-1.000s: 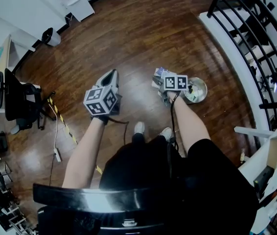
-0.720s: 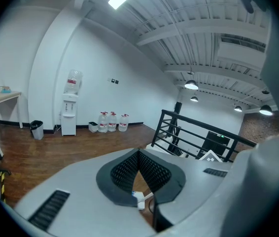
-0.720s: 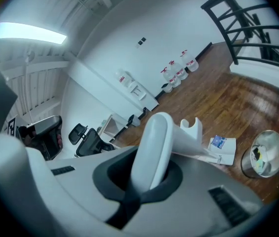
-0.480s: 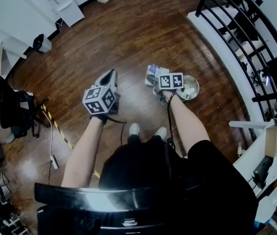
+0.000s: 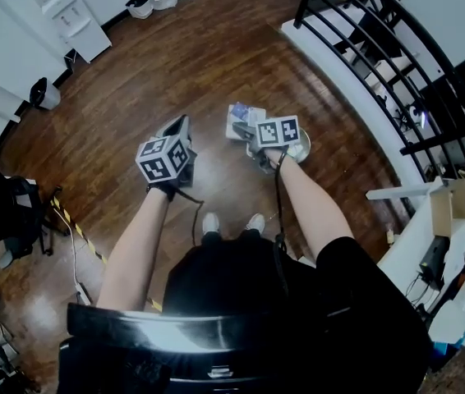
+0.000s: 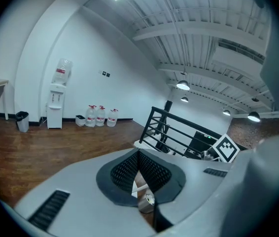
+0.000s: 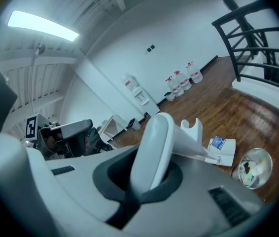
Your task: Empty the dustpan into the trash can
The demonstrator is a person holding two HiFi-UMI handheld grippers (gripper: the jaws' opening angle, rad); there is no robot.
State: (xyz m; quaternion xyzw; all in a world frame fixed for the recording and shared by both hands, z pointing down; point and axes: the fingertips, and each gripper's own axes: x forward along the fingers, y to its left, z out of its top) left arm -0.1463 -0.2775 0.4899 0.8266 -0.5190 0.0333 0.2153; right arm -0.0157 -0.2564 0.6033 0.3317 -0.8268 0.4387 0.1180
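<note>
Both sets of jaws shut: right gripper [image 7: 147, 179] clamped on white handle [image 7: 152, 142], so dustpan [image 5: 243, 120] is held at frame centre, just left of trash can [image 5: 302, 148], presumably for tipping. Left gripper [image 6: 138, 157] closed empty, held clear at left.

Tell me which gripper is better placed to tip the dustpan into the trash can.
Right. The right gripper is shut on the dustpan, which is close beside the trash can. The left gripper is shut, holds nothing, and is farther from the can.
</note>
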